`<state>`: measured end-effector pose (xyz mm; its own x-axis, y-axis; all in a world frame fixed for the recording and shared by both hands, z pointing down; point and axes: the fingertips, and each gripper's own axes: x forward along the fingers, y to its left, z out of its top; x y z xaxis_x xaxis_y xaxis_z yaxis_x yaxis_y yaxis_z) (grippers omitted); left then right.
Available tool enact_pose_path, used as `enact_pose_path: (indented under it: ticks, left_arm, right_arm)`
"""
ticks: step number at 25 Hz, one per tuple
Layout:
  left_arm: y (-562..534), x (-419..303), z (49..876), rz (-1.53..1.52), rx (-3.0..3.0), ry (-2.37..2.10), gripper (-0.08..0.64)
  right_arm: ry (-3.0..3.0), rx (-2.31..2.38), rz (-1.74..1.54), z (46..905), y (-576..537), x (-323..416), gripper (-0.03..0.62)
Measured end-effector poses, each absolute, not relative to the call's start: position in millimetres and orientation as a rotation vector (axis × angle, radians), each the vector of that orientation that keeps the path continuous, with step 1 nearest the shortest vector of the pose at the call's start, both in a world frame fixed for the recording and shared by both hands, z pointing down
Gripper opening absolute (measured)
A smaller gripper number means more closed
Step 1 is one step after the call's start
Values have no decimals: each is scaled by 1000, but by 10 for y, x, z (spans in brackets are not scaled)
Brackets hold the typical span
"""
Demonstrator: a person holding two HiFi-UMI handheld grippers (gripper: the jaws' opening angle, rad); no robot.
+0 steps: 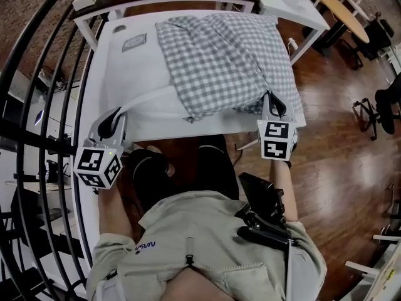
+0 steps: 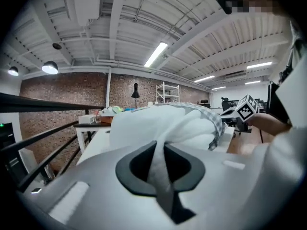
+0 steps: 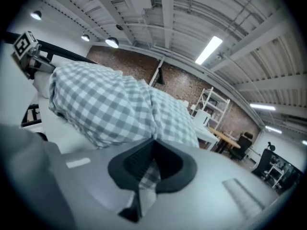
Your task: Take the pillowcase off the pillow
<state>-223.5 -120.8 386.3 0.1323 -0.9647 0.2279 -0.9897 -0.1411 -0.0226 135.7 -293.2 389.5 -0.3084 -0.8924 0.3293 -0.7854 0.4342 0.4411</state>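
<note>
Bench (image 1: pixel 119 68): bare strip down its left side; black railing (image 1: pixel 37 74) close on the left, open wood floor (image 1: pixel 338 124) to the right. Checked pillowcase (image 1: pixel 219 61) covers the centre & right, w/ white pillow (image 1: pixel 150 108) poking out near-left. Left gripper (image 1: pixel 113 123) pinches pillow cloth off the near-left corner. Right gripper (image 1: pixel 274 105) pinches pillowcase at the near-right edge.

pillow (image 1: pixel 150 104) mostly hidden inside pillowcase (image 1: pixel 219 61), chair (image 1: pixel 383 102) cut off

I see the grey-white checked pillowcase (image 1: pixel 219 61) covering the far-right part of the white pillow (image 1: pixel 160 108) on the surface (image 1: pixel 116 68), near-left part bare. Pillow corner is stretched taut into my left tool (image 1: pixel 116 116). Pillowcase corner is pinched in my right tool (image 1: pixel 274 103).
</note>
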Motion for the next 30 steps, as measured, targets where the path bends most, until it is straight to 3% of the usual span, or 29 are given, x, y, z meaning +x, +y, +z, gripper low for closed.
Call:
enact_pose_path:
  ticks: [3, 6, 8, 13, 18, 26, 30]
  left_arm:
    - [-1186, -2089, 3901, 305, 2291, -1912, 59]
    - [-1077, -1905, 3659, 346, 2366, -1888, 185]
    - [-1001, -1836, 3388, 325, 2424, -1911, 232]
    - [-1053, -1863, 2717, 120, 2522, -2006, 241]
    - [-1801, -2178, 2479, 112, 2483, -2074, 242]
    - [-2789, -2379, 3216, 294, 2336, -1936, 284]
    - [-2816, -2300, 3456, 307, 2314, -1905, 247]
  right_arm:
    - [-2185, 1375, -227, 3993, -2886, 1342, 9]
    - [-2253, 1331, -172, 3913, -2833, 1354, 14]
    - [-2332, 1297, -119, 3773, -2758, 1345, 42]
    - [-2565, 1215, -123, 3190, -2583, 1171, 58]
    - [-2700, 1080, -288, 2671, -2645, 728, 65]
    - [-2755, 898, -323, 2311, -3287, -344, 107]
    - [-2688, 847, -349, 2307, -3571, -853, 124]
